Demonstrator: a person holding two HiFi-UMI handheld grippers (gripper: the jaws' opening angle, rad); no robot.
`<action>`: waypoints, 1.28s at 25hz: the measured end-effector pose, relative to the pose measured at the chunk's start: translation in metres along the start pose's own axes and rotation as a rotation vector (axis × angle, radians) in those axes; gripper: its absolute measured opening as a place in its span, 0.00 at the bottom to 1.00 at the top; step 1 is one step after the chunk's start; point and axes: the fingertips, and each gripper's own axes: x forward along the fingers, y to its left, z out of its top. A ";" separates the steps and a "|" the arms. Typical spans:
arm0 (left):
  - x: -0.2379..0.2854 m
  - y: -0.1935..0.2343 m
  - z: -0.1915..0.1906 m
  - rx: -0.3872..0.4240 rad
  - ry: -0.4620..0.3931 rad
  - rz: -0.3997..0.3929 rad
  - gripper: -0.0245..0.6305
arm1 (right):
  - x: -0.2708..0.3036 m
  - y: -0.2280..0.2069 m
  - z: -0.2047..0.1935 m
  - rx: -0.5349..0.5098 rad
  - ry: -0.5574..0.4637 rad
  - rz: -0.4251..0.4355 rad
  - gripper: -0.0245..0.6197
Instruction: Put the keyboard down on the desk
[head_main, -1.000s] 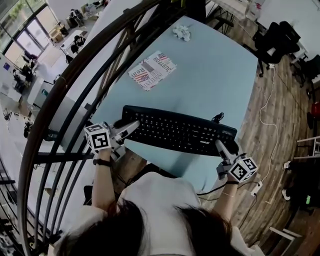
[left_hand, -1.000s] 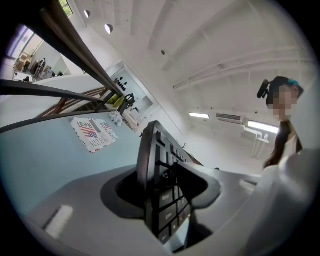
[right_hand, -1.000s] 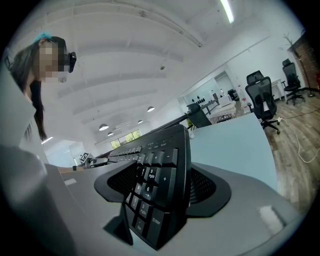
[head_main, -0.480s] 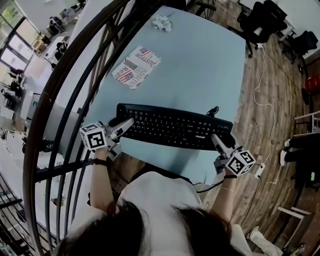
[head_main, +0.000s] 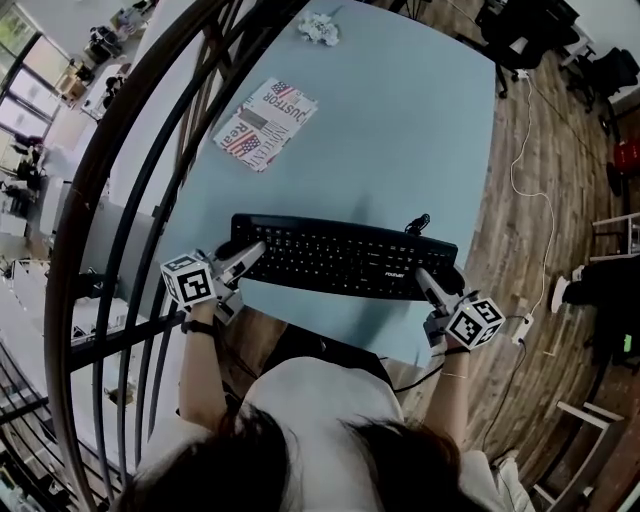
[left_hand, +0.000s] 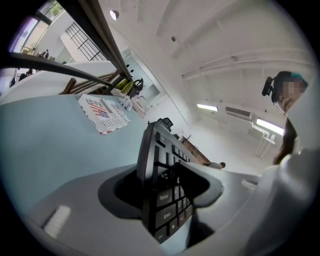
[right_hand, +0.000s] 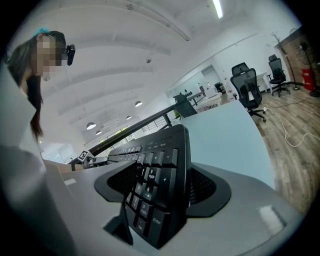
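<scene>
Both ends of the long black plastic keyboard (head_main: 340, 258) are tucked inside the grey left gripper (head_main: 243, 255) and the grey right gripper (head_main: 428, 284), so the head view hides its end keys. Its underside is out of sight, so I cannot tell if it touches the pale blue desk (head_main: 400, 130). The small white crumpled thing (head_main: 318, 28) far back is too tiny to name.

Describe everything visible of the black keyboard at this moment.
The black plastic keyboard, number pad at its right end, cable at its back edge, lies roughly level, keys up, over the near edge of the pale blue desk. The left gripper and right gripper clamp its ends; desk contact is unclear.
</scene>
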 end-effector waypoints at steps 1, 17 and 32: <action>-0.001 0.006 -0.004 -0.003 0.003 0.003 0.41 | 0.002 -0.002 -0.006 0.005 0.009 -0.004 0.48; 0.027 0.060 -0.043 -0.069 0.087 0.117 0.47 | 0.023 -0.041 -0.056 0.079 0.095 -0.061 0.48; 0.047 0.075 -0.058 -0.074 0.167 0.266 0.50 | 0.029 -0.079 -0.080 0.135 0.176 -0.139 0.52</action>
